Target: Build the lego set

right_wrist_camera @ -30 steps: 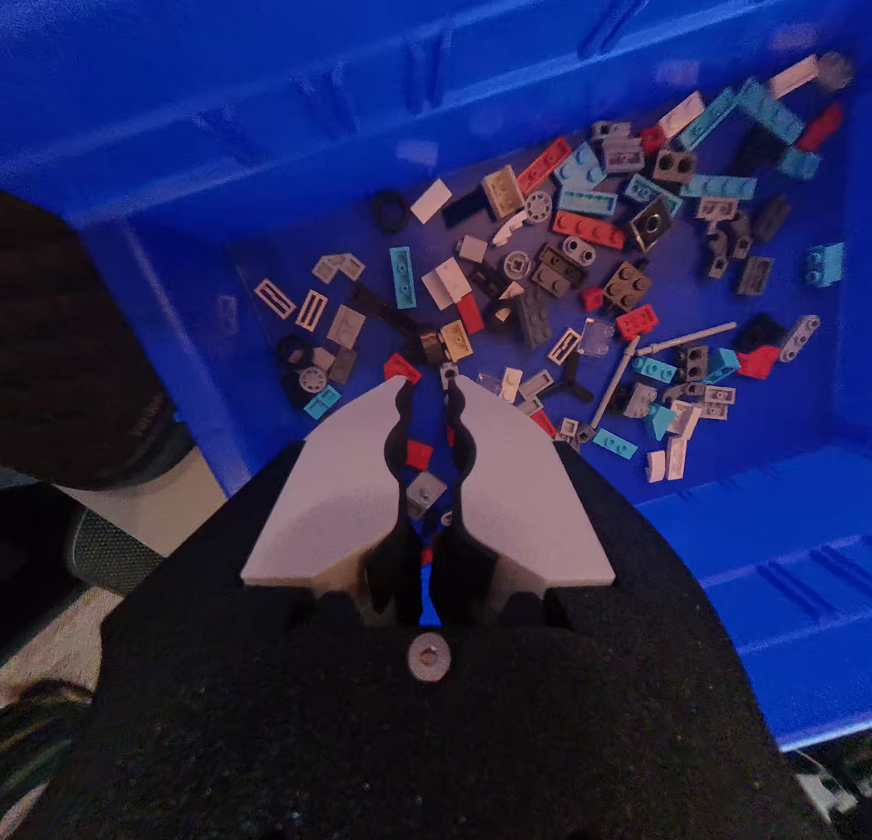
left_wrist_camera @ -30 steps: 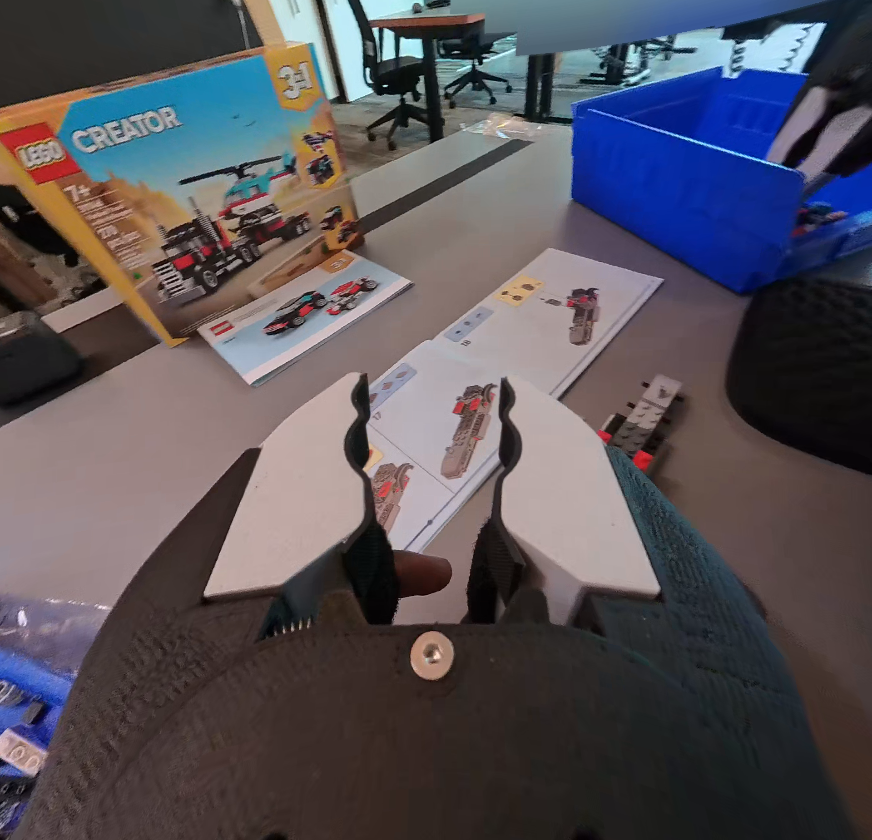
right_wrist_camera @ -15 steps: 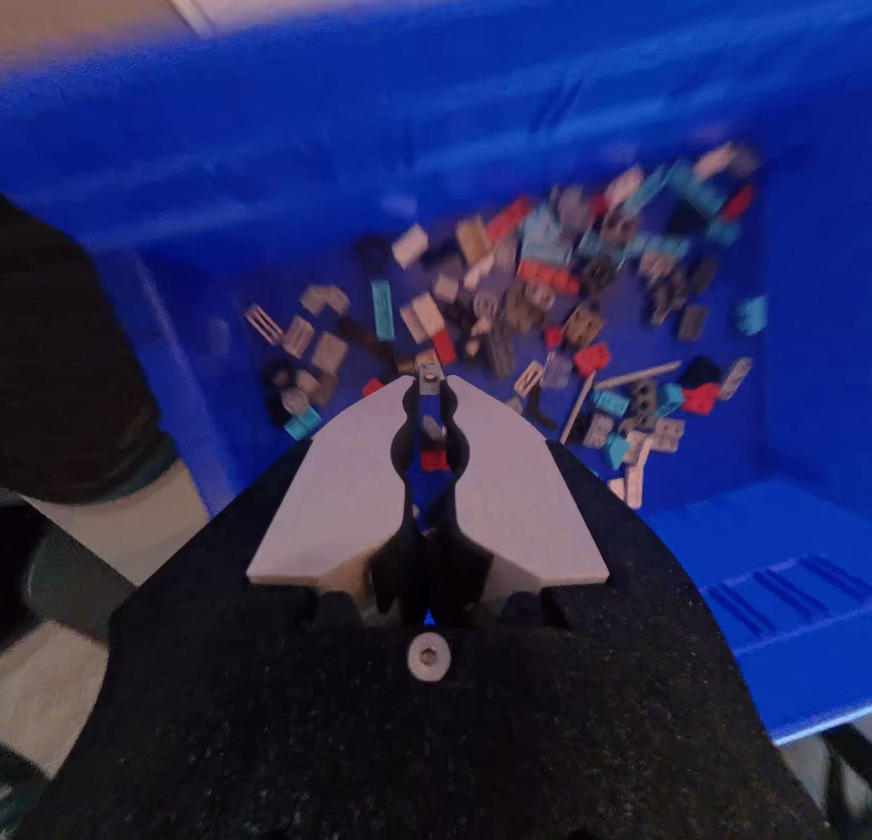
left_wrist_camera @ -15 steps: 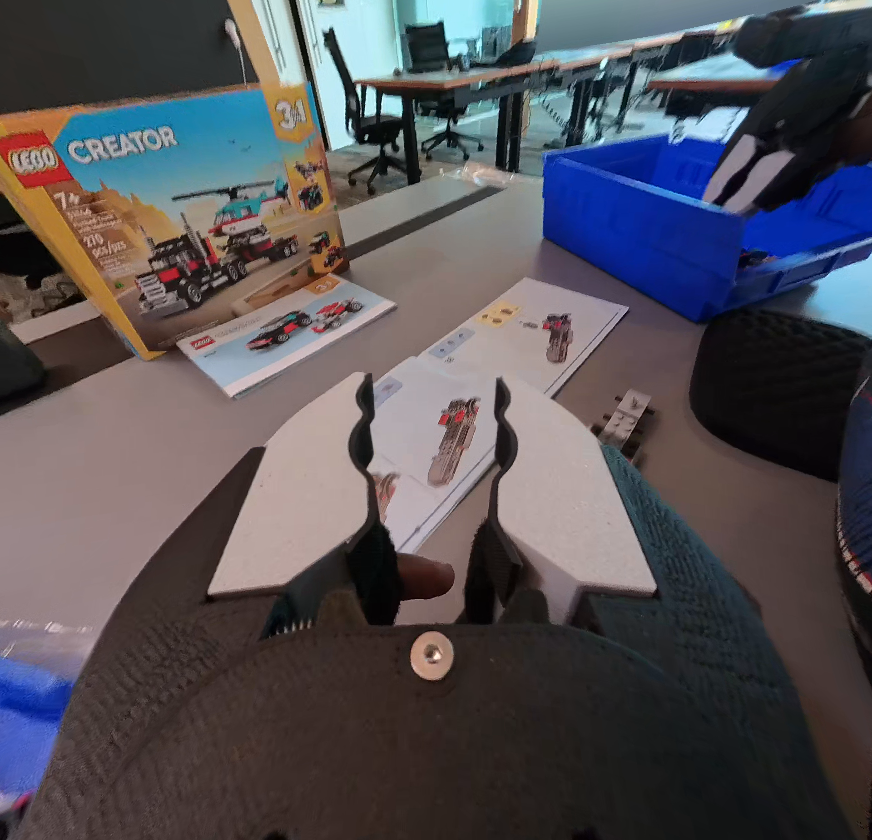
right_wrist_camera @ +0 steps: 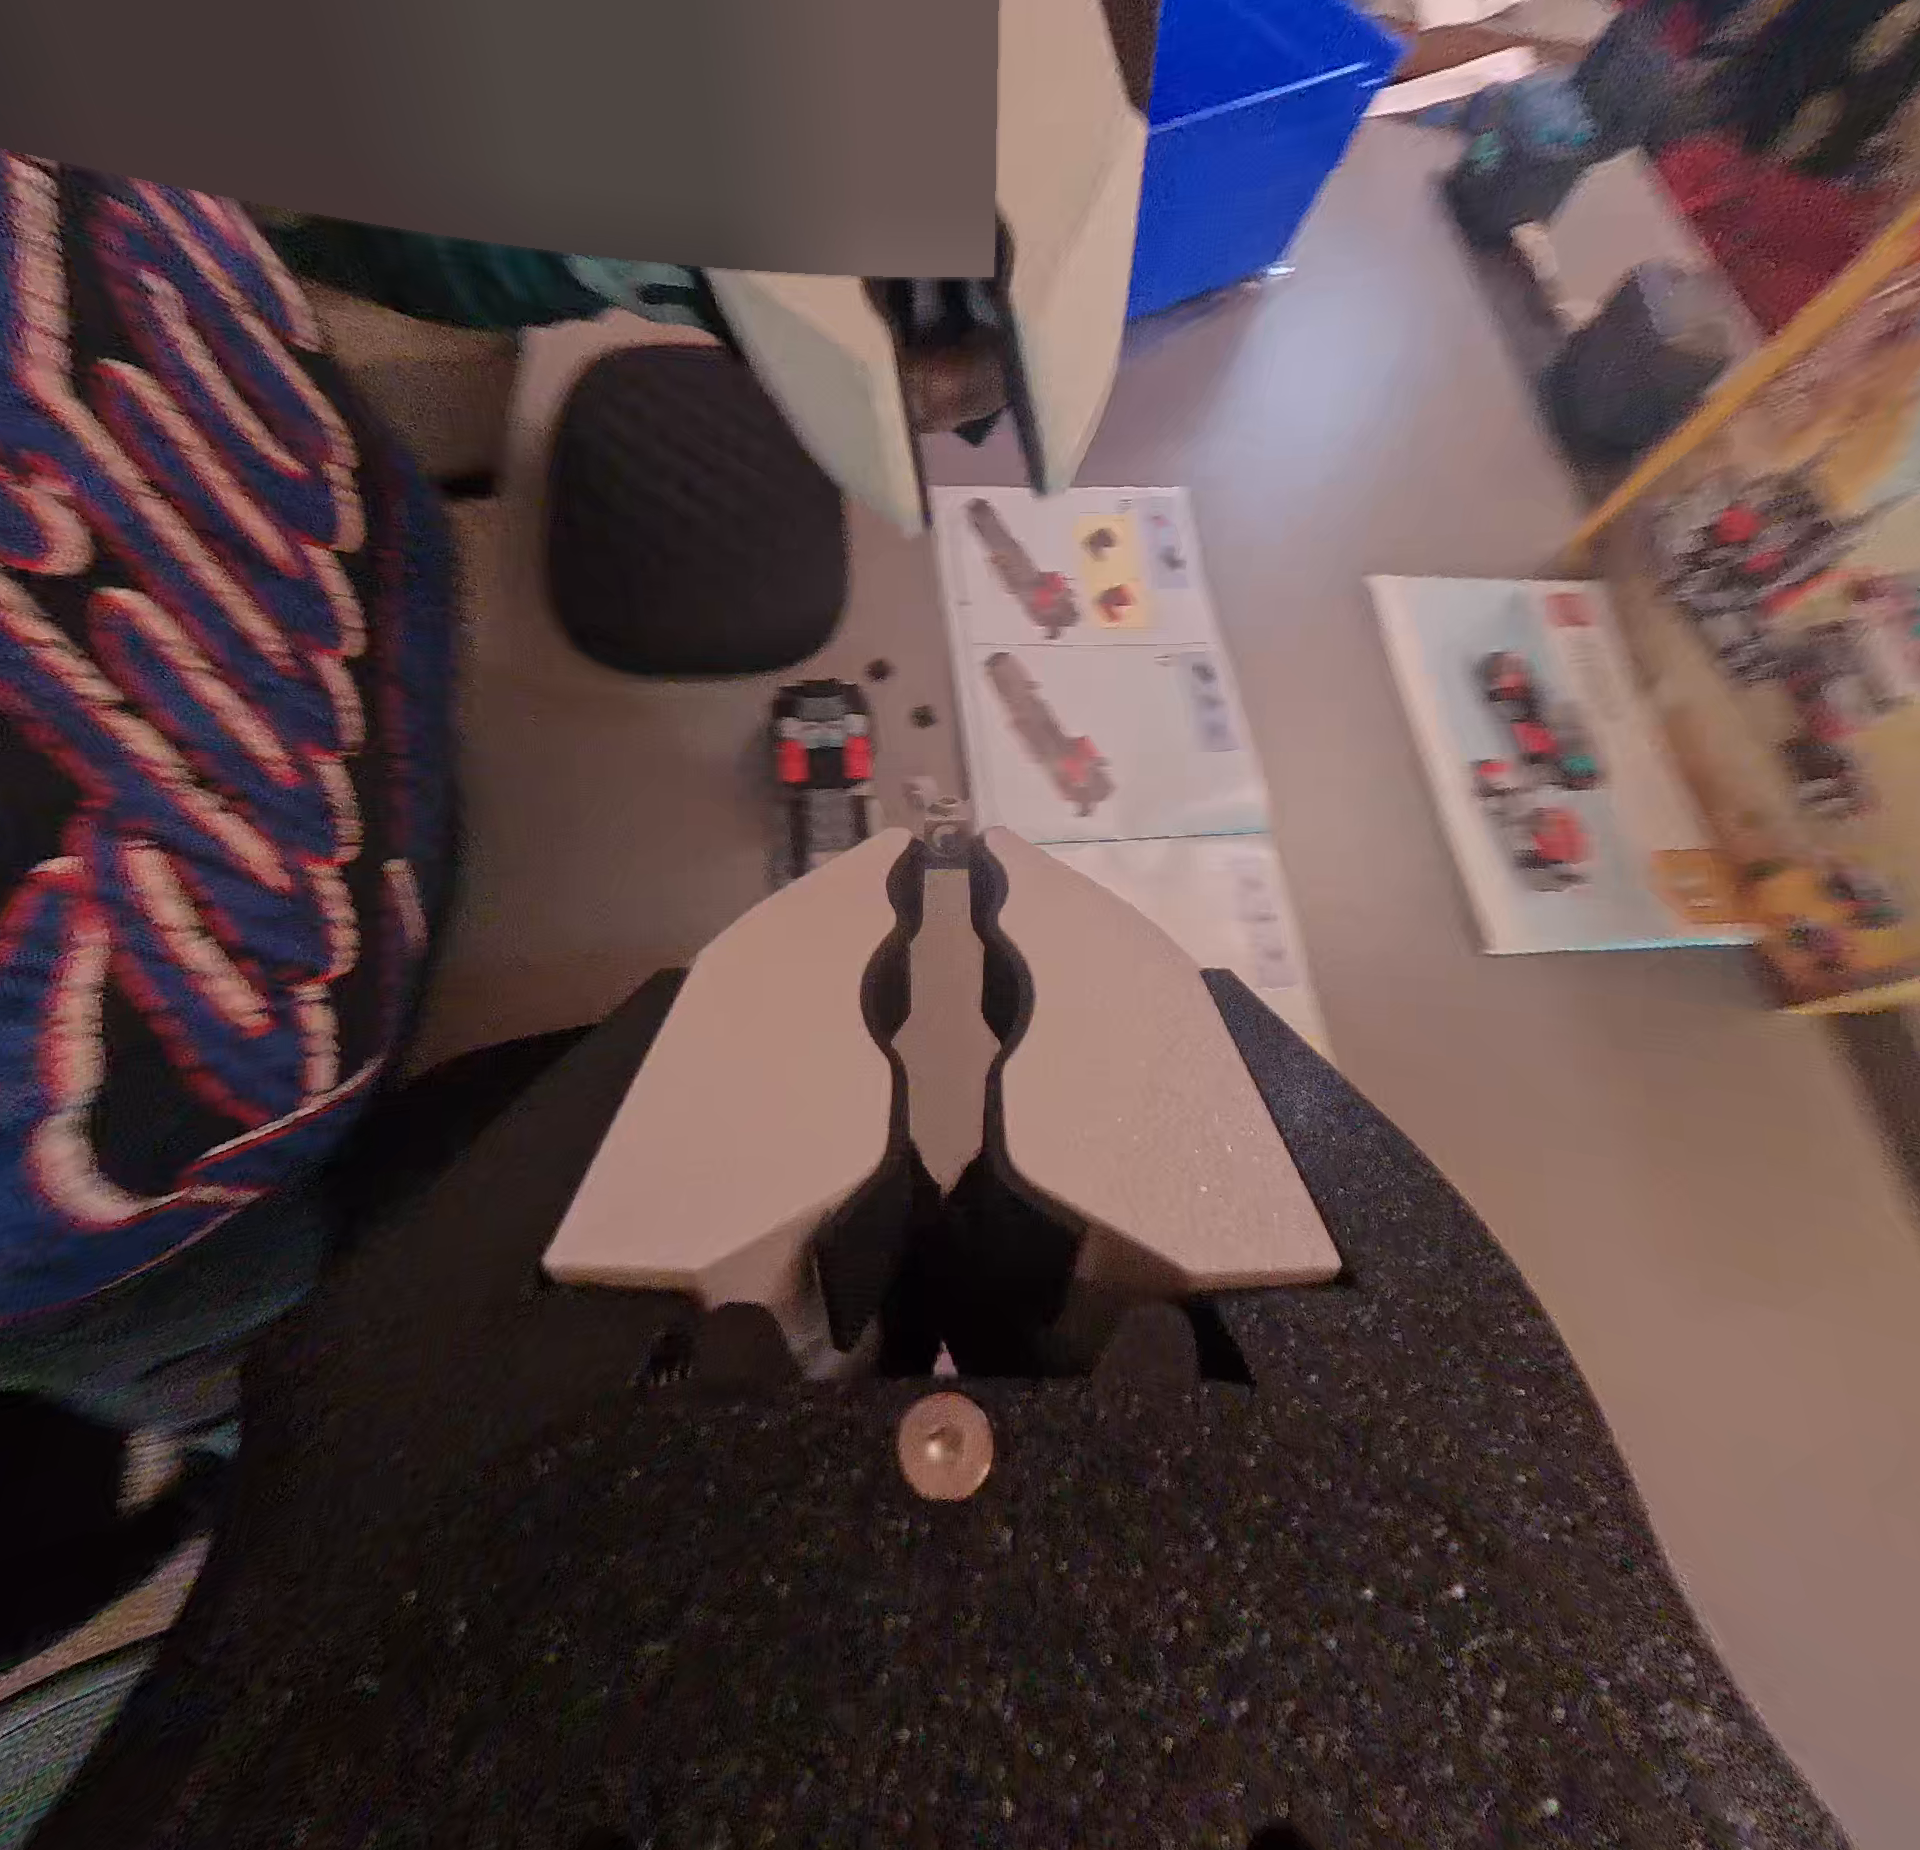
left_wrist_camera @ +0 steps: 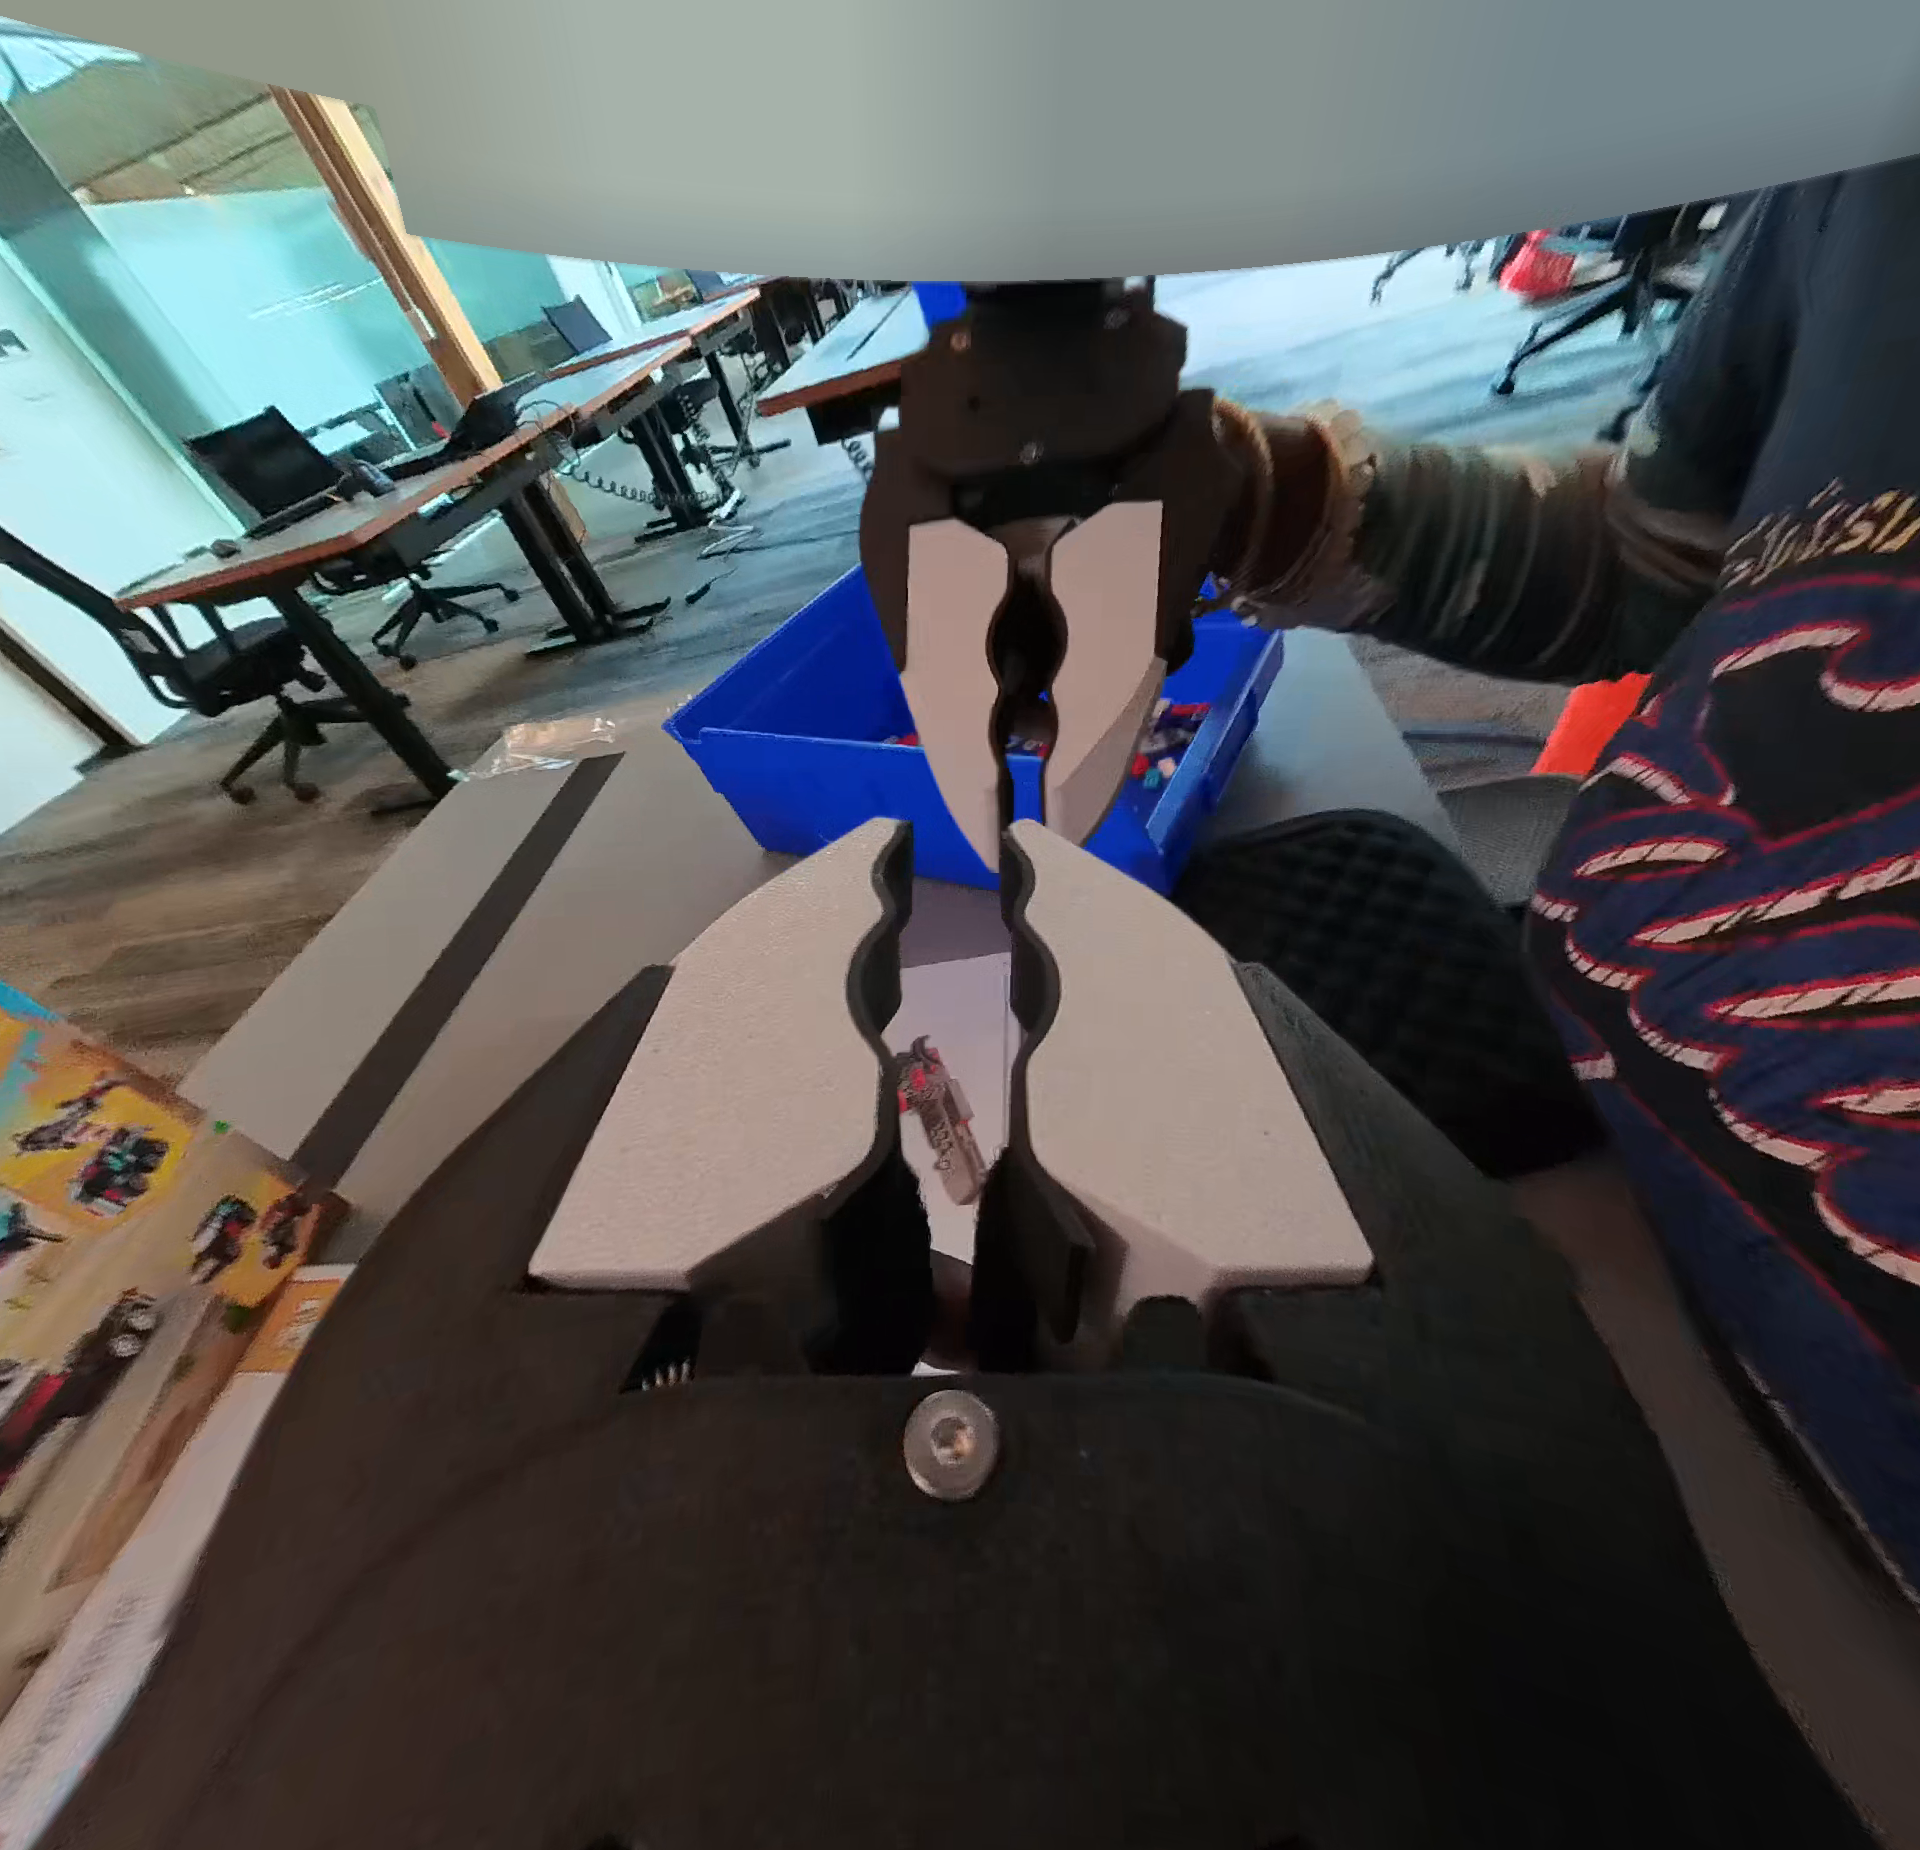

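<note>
The table [left_wrist_camera: 447, 886] is grey and smooth, with a dark strip [left_wrist_camera: 457, 959] running along it. Behind it is a big office room with long desks [left_wrist_camera: 436, 491], black rolling chairs [left_wrist_camera: 239, 657] and glass walls.

A blue bin [left_wrist_camera: 821, 751] with small bricks in it sits at the far end of the table. An open instruction booklet [right_wrist_camera: 1101, 678] lies flat in the middle. A second booklet [right_wrist_camera: 1475, 761] and the toy box [right_wrist_camera: 1787, 678] are off to one side. A round black pad [right_wrist_camera: 691, 512] lies near the person's patterned sleeve [right_wrist_camera: 177, 657].

The half-built lego truck [right_wrist_camera: 821, 761] lies flat on the table, just beside the open booklet. It is long and thin. In the right wrist view its long side runs toward and away from the camera, with the red and black end farther off.

The right gripper [right_wrist_camera: 943, 844] hangs over the table, and its fingers pinch a small grey lego piece [right_wrist_camera: 940, 832] at the tips. The left gripper [left_wrist_camera: 961, 844] has a narrow gap between its fingers with nothing in it.
</note>
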A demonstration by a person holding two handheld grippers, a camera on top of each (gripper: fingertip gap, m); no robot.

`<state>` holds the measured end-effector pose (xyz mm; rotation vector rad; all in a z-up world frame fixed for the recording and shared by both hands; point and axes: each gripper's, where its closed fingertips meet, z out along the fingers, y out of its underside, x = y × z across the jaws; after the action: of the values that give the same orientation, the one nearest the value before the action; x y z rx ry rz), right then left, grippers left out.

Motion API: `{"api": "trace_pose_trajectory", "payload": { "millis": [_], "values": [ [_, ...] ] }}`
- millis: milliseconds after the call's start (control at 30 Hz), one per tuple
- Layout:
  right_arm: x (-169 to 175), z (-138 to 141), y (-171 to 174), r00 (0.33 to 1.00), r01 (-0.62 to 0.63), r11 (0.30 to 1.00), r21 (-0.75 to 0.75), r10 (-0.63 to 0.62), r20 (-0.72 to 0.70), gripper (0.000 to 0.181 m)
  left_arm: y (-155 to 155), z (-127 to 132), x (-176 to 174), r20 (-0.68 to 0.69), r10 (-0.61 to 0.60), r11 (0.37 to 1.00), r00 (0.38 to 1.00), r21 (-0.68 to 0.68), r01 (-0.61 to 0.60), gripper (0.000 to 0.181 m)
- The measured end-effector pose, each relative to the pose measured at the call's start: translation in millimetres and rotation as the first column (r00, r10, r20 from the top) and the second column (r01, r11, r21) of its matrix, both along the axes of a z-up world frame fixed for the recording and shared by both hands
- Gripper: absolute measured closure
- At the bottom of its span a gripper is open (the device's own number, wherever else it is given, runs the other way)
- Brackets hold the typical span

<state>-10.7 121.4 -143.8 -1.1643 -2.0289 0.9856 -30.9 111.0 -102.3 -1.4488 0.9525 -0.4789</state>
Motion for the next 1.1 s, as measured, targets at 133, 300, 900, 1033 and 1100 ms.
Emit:
{"api": "trace_pose_trajectory", "payload": {
  "millis": [133, 300, 900, 1033, 1100],
  "values": [
    [-9, 4, -2, 0.998, 0.038, 0.99, 0.139, -0.031, -0.052, 0.173, 0, -9, 9, -0.062, 0.019, 1.0, 0.998, -0.002, -0.019, 0.169],
    [-9, -3, -6, 1.0, 0.021, 0.977, 0.213, -0.018, -0.02, 0.173, 0, -31, 16, -0.127, -0.005, 0.996, 0.992, -0.094, -0.007, 0.171],
    [-10, -16, -5, 0.999, -0.016, 0.971, 0.237, 0.006, 0.043, 0.173, 5, -50, 20, -0.267, -0.011, 0.996, 0.964, -0.089, -0.014, 0.176],
    [-10, -18, -4, 0.999, -0.017, 0.968, 0.249, 0.006, 0.049, 0.173, 6, -53, 19, -0.288, -0.018, 0.995, 0.957, -0.103, -0.012, 0.176],
    [-10, -18, -5, 0.999, -0.022, 0.968, 0.248, 0.009, 0.051, 0.173, 6, -53, 19, -0.293, -0.023, 0.994, 0.956, -0.109, -0.009, 0.176]
  ]
}}
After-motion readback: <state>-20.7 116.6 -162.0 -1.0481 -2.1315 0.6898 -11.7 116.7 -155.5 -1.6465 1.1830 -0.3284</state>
